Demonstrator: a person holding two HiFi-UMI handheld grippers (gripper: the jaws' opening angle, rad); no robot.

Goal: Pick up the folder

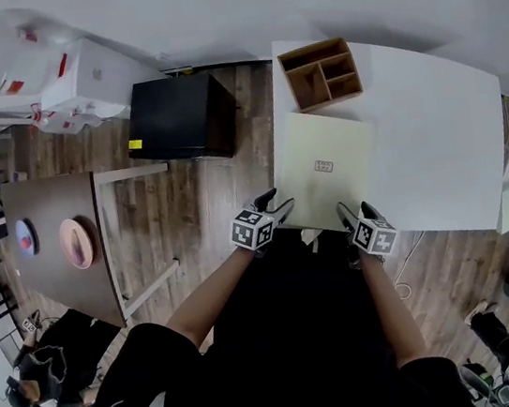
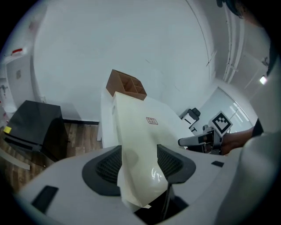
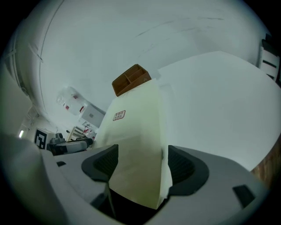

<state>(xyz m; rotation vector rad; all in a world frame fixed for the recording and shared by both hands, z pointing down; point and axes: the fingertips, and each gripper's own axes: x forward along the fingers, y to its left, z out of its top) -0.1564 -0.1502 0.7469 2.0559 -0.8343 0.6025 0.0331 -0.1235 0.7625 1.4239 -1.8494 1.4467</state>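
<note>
A pale yellow folder (image 1: 325,168) with a small label lies flat on the white table (image 1: 435,142), its near edge by the table's front edge. My left gripper (image 1: 275,212) is at the folder's near left corner and my right gripper (image 1: 347,217) at its near right corner. In the left gripper view the folder (image 2: 136,127) runs between the wide-set pads of the left gripper (image 2: 138,165), which is open. In the right gripper view the folder (image 3: 136,127) lies between the spread pads of the right gripper (image 3: 142,165), also open, with a gap on the right.
A brown wooden organizer (image 1: 320,72) stands at the folder's far end. A black box (image 1: 180,119) sits on the wood floor left of the table. Further left are a brown table (image 1: 53,247) with round plates and white boxes (image 1: 75,78).
</note>
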